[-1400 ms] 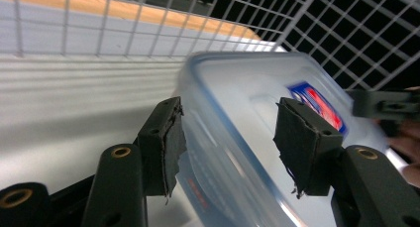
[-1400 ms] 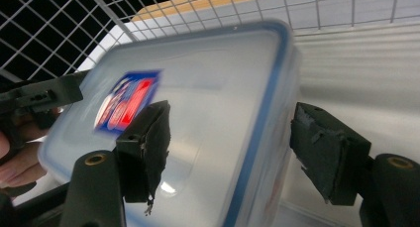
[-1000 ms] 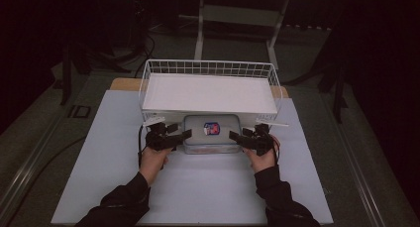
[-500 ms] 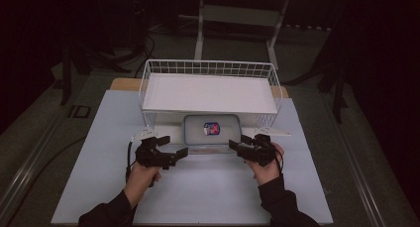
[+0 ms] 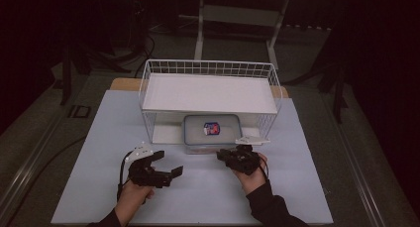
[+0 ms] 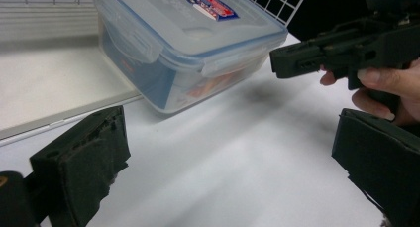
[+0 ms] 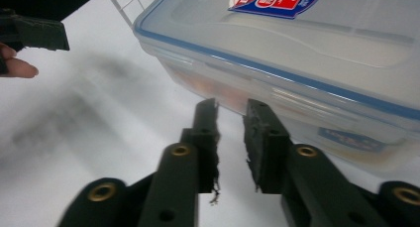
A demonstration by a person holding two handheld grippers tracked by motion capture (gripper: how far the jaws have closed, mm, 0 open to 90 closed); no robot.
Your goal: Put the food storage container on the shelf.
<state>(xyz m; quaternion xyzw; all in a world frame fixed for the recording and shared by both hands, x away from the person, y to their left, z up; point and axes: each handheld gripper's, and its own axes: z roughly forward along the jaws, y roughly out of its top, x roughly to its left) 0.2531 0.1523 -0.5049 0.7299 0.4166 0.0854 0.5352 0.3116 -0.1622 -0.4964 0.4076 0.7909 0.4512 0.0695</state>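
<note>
Left hand-held gripper (image 5: 171,173) gapes wide, empty; right hand-held gripper (image 5: 222,157), jaws just closing to a narrow gap, sits empty beside the lidded container (image 5: 212,133) on the tabletop (image 5: 208,197).

Box (image 5: 212,133) – high view: rear part sits under the basket (image 5: 208,71) shelf, so its back edge is hidden; label (image 5: 213,128) print too small to read.

Left gripper view: box cut off by the top edge; contents show as orange and blue smears through the wall, cannot tell what they are. Own jaws cut by the bottom and right edges.

Right gripper view: box runs off the top and right edges – label (image 7: 275,0) cropped at the top. Left gripper (image 7: 32,32) cut by the frame's left edge.
</note>
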